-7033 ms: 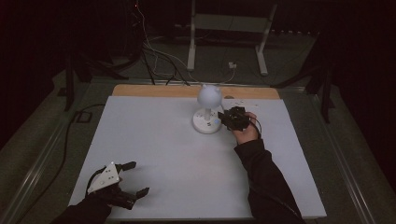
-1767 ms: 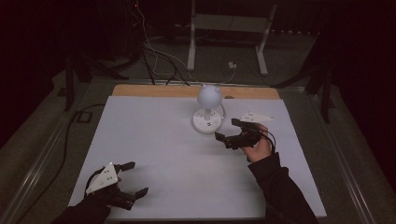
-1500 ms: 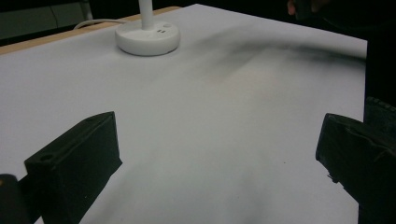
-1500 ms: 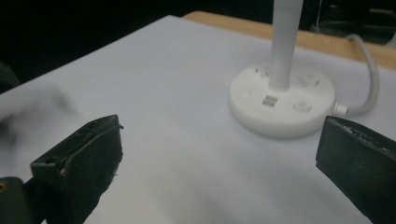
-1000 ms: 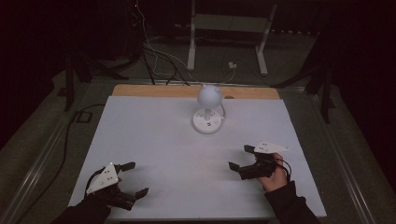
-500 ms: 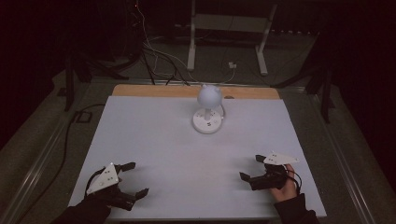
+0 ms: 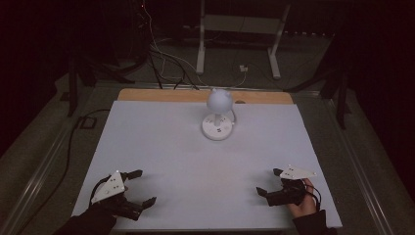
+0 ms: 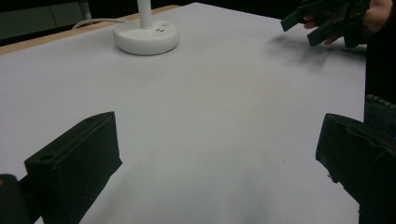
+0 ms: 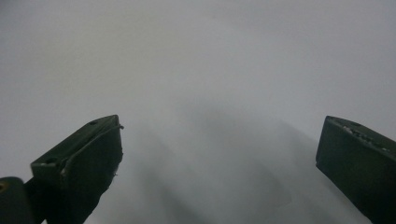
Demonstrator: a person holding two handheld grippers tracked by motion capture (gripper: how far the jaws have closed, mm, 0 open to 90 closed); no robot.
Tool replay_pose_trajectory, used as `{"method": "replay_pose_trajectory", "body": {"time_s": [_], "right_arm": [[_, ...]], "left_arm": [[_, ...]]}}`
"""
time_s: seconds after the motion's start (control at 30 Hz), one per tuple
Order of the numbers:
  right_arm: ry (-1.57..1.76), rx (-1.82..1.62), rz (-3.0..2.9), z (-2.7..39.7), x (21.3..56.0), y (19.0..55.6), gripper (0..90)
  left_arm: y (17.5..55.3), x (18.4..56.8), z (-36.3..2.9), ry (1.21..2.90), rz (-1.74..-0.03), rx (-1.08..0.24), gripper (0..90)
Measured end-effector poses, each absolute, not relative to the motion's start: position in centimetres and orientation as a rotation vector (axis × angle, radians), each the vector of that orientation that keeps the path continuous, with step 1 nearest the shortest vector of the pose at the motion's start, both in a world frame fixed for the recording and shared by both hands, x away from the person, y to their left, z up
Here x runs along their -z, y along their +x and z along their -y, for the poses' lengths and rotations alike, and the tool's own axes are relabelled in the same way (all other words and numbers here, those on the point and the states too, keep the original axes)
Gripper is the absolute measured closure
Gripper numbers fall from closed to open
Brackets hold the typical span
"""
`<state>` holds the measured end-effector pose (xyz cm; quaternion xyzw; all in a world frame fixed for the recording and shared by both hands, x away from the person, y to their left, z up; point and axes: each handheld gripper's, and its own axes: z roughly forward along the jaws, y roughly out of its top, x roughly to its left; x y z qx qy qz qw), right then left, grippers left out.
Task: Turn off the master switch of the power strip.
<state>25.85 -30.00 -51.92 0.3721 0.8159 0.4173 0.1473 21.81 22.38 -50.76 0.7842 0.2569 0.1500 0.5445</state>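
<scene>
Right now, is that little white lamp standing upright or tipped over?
Upright. The lamp stands on its round base flat on the white table, its globe head above it; both grippers lie far from it.

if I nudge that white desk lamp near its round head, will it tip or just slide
The lamp would probably tip before sliding: its round head sits high on a thin stem. The wide flat base should resist gentle nudges. A cord behind the lamp may tug it back.

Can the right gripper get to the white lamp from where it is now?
Probably yes. The right gripper is open at the table's near edge, the lamp stands far ahead near the far edge, and only bare tabletop lies between them.
</scene>
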Motion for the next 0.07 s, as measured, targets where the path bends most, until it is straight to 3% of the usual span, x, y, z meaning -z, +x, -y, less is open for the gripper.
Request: {"method": "replay_pose_trajectory", "body": {"time_s": [0.07], "right_arm": [[1.075,-1.202,-2.348,29.98,51.99,25.92,0.4]], "left_arm": [[21.81,50.75,-22.36,1.862,-0.608,-0.357,0.3]]}}
